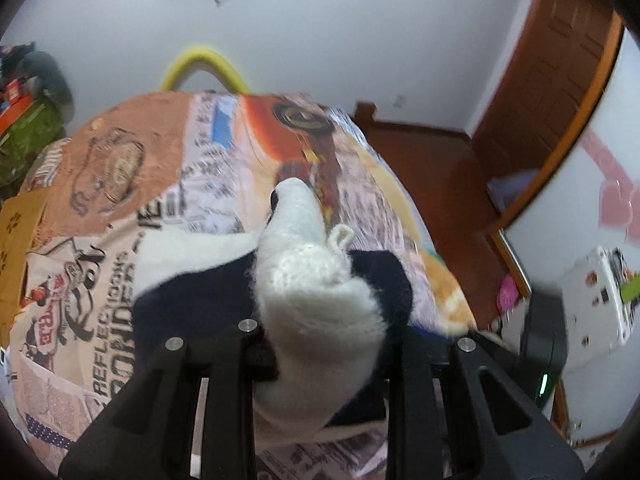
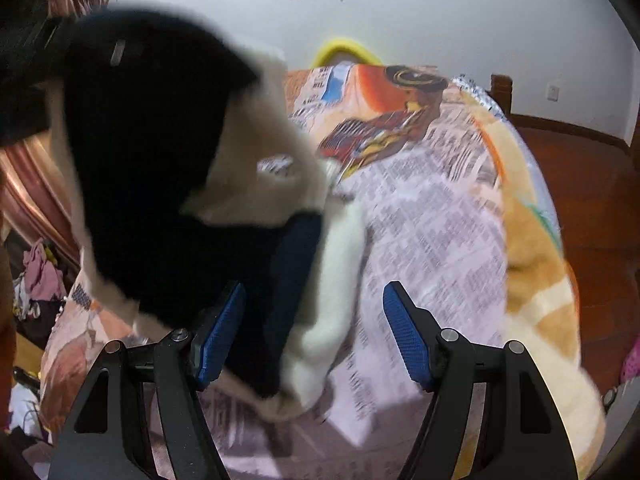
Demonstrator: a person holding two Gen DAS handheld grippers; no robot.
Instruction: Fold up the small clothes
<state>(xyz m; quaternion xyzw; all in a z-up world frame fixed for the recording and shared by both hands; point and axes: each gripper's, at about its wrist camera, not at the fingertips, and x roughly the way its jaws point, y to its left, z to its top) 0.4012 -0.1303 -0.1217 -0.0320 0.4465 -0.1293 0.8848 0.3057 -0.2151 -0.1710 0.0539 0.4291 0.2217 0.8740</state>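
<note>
A small navy and cream fleece garment (image 1: 320,292) is lifted above the printed bedspread (image 1: 120,216). My left gripper (image 1: 324,344) is shut on a bunched cream and navy part of it, which hides the fingertips. In the right wrist view the same garment (image 2: 160,160) hangs at the left, with its lower part lying between the blue pads (image 2: 218,336). My right gripper (image 2: 314,334) is open, its jaws wide apart, and grips nothing.
The bed (image 2: 440,220) fills the middle, with a yellow headboard hoop (image 1: 204,60) at the far end. Wooden floor (image 1: 436,168) and a wooden door (image 1: 552,64) lie to the right. Clutter (image 1: 24,112) sits at the left, and a white box (image 1: 596,300) at the right.
</note>
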